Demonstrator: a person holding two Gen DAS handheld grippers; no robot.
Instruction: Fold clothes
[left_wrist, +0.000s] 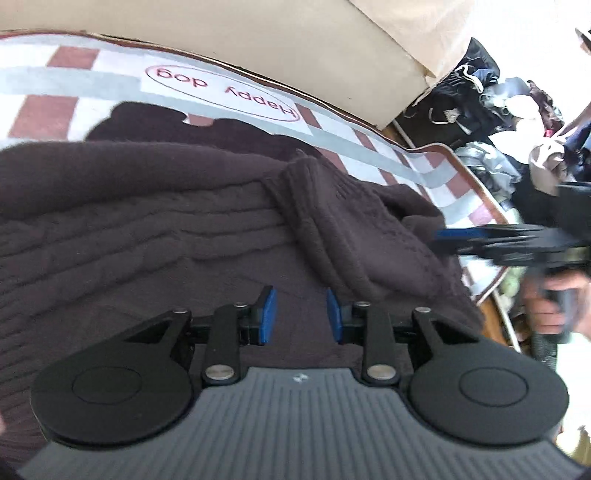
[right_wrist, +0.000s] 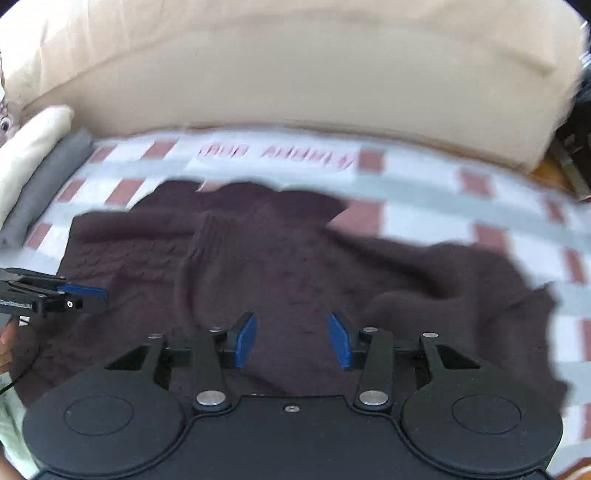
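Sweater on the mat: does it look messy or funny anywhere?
Yes. The sweater lies rumpled, with one sleeve flopped across its middle and its right edge bunched up instead of flat. Both grippers, left and right, hang open above it.

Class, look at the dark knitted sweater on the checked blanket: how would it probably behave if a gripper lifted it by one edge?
The sweater would probably go floppy and sag, since it already lies in soft wrinkles and folds. Its thick cable knit suggests it is fairly heavy for cloth. The rough texture should resist slipping, so it may drag the checked blanket rather than slide.
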